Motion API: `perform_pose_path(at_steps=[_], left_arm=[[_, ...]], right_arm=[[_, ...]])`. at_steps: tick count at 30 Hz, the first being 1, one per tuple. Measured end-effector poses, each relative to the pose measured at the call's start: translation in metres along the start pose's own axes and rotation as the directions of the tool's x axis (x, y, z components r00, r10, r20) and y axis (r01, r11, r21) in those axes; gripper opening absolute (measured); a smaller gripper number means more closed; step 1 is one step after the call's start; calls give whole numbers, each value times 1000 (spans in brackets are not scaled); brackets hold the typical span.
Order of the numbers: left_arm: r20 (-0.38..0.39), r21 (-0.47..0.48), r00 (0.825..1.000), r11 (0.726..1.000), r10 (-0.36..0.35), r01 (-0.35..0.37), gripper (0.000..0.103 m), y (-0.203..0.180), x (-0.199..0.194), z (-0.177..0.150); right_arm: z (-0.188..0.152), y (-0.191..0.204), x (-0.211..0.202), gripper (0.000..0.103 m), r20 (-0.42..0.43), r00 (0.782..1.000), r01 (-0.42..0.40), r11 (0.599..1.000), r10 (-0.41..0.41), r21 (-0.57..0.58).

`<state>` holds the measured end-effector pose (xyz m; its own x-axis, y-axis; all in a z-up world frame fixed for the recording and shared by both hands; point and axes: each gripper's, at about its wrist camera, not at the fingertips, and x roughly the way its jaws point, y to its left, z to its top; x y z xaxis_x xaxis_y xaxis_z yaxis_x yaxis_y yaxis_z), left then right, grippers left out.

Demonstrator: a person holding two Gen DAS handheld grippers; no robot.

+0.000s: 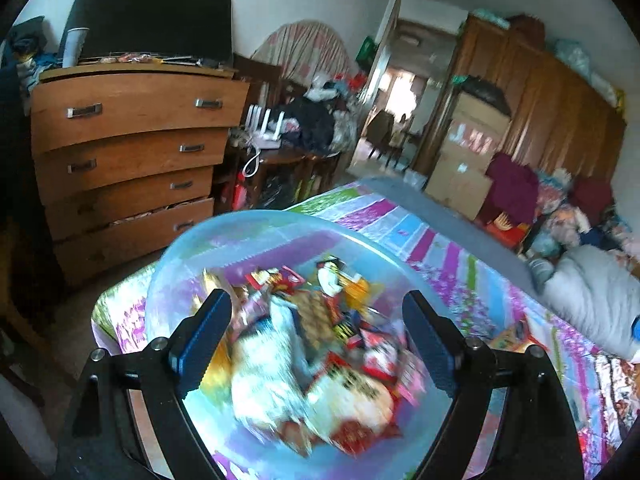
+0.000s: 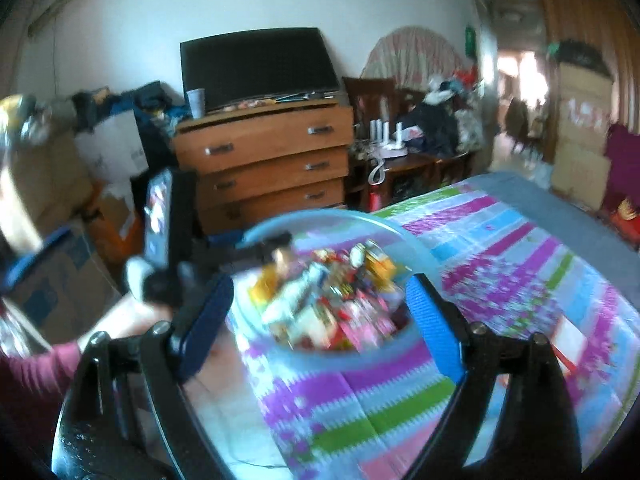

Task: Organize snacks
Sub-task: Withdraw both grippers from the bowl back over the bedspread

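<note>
A clear plastic tub full of mixed snack packets sits on the striped bedcover. My left gripper hovers over the tub. Its blue-padded fingers stand wide apart with nothing pressed between them. In the right wrist view the same tub lies just ahead, with its snack packets blurred. My right gripper is open and empty, its fingers either side of the tub's near rim. A loose packet lies on the bedcover to the right of the tub.
A wooden chest of drawers with a dark screen on top stands beyond the bed's left edge. Cardboard boxes and a wardrobe line the right. A grey pillow lies far right. A hand in a maroon sleeve is at left.
</note>
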<state>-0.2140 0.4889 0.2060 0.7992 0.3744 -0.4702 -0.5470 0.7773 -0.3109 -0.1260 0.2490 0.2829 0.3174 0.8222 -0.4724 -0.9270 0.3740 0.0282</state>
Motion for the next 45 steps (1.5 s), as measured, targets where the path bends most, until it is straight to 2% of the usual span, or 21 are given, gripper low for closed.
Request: perform_pose_path(at_steps=[2, 4, 7, 8, 11, 13, 16, 20, 24, 27, 29, 32, 35, 38, 40, 42, 45], left_arm=[[-18, -9, 1000, 1000, -21, 21, 88, -2, -13, -18], [-46, 4, 999, 1000, -2, 2, 88, -6, -23, -36], [-93, 124, 988, 986, 121, -109, 88, -19, -33, -75], [-101, 145, 985, 982, 137, -122, 88, -19, -35, -85], [-181, 177, 970, 975, 163, -131, 88, -17, -36, -121], [-259, 180, 950, 975, 173, -129, 88, -15, -35, -146], [-305, 193, 935, 973, 180, -124, 88, -21, -38, -168], [-306, 228, 938, 969, 164, -95, 88, -41, -44, -179], [-263, 313, 956, 949, 132, -45, 88, -80, -53, -178], [-225, 359, 972, 933, 60, 25, 88, -115, -67, -179], [-202, 408, 979, 910, 7, 78, 88, -145, -77, -182], [-204, 450, 976, 879, -73, 159, 88, -186, -88, -185], [-226, 480, 965, 846, -137, 232, 88, -223, -94, -193], [-268, 501, 946, 813, -180, 297, 88, -255, -93, -203], [-298, 511, 934, 793, -199, 332, 88, -271, -92, -211], [-325, 525, 920, 768, -217, 367, 88, -285, -92, -217], [-361, 574, 903, 708, -232, 412, 88, -309, -93, -230]], right_arm=[[-24, 0, -19, 89, -3, 999, 46, 999, -46, 2], [-50, -1, -35, 89, -20, 996, 91, 996, -91, 9], [-90, -3, -53, 90, -86, 985, 154, 988, -151, 22], [-107, -7, -58, 90, -124, 980, 165, 985, -158, 49], [-143, -21, -70, 90, -203, 961, 213, 970, -186, 116], [-165, -32, -78, 90, -253, 948, 242, 953, -193, 180], [-192, -43, -88, 90, -314, 930, 271, 932, -189, 242], [-217, -51, -104, 90, -352, 917, 294, 912, -185, 286], [-239, -60, -120, 90, -361, 912, 325, 880, -195, 345], [-261, -72, -136, 90, -362, 911, 348, 842, -199, 413], [-273, -83, -144, 90, -367, 907, 365, 817, -205, 447], [-289, -115, -162, 88, -366, 896, 420, 747, -251, 516], [-308, -174, -180, 88, -379, 848, 530, 612, -370, 587], [-324, -231, -181, 78, -417, 807, 587, 491, -418, 644], [-333, -266, -175, 78, -450, 783, 614, 420, -430, 668], [-343, -295, -163, 78, -479, 777, 620, 360, -409, 698], [-351, -317, -149, 78, -524, 743, 656, 298, -416, 694]])
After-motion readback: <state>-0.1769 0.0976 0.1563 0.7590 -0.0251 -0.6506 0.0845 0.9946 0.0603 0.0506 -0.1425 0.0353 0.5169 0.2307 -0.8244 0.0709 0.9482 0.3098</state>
